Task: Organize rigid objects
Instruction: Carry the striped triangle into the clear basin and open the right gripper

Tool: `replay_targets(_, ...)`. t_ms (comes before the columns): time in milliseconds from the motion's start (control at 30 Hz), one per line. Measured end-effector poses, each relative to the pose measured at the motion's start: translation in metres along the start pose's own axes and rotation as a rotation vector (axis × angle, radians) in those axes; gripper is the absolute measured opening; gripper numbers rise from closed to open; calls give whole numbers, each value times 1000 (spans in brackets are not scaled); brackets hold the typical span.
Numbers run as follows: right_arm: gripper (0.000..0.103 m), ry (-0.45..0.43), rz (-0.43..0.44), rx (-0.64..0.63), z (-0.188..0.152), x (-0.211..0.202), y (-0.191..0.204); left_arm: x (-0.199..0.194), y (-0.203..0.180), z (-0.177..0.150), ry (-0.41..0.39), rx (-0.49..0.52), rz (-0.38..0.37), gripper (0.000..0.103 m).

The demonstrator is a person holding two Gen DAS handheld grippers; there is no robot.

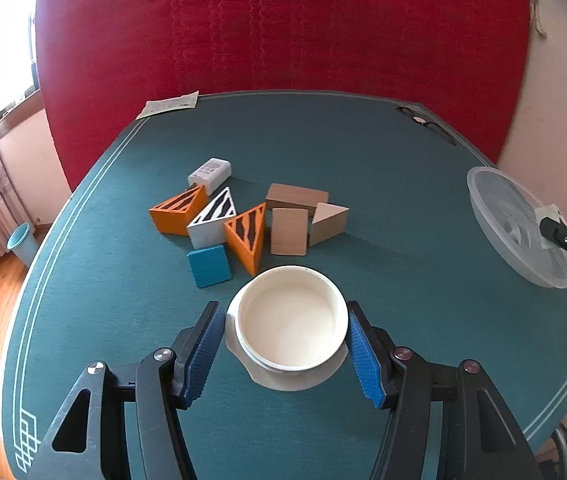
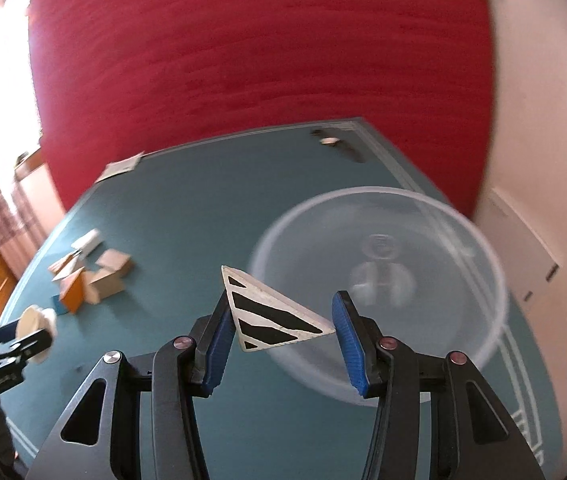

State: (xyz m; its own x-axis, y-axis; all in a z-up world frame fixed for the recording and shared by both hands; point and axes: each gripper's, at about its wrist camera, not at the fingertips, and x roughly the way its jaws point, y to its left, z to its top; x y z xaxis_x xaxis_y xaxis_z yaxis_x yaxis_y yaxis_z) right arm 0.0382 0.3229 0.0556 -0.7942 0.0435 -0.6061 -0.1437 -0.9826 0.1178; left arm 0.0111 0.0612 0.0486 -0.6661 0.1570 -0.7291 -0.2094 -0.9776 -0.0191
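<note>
A white striped triangle block is clamped in the right gripper, long edge slanting down to the right. The clear bowl sits just ahead and right of it, probably below. 1 cream cup is gripped by the left gripper.

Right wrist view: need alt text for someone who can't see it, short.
The right gripper holds a white triangular block with black stripes between its blue pads, in front of a clear plastic bowl. Below is a teal table, with a cluster of wooden and orange blocks at far left. The left gripper, at the left edge, grips a cream round container.
</note>
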Motion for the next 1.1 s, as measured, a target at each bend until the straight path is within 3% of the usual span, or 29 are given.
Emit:
replay_targets(533,50,-15,-194,100,-3,8,-73,-5,-49,17,-33,87,-46,63)
replay_targets(1100,51,-39,-215,158,-4,2,-92,-1,-113,43,-39,192,-134,63)
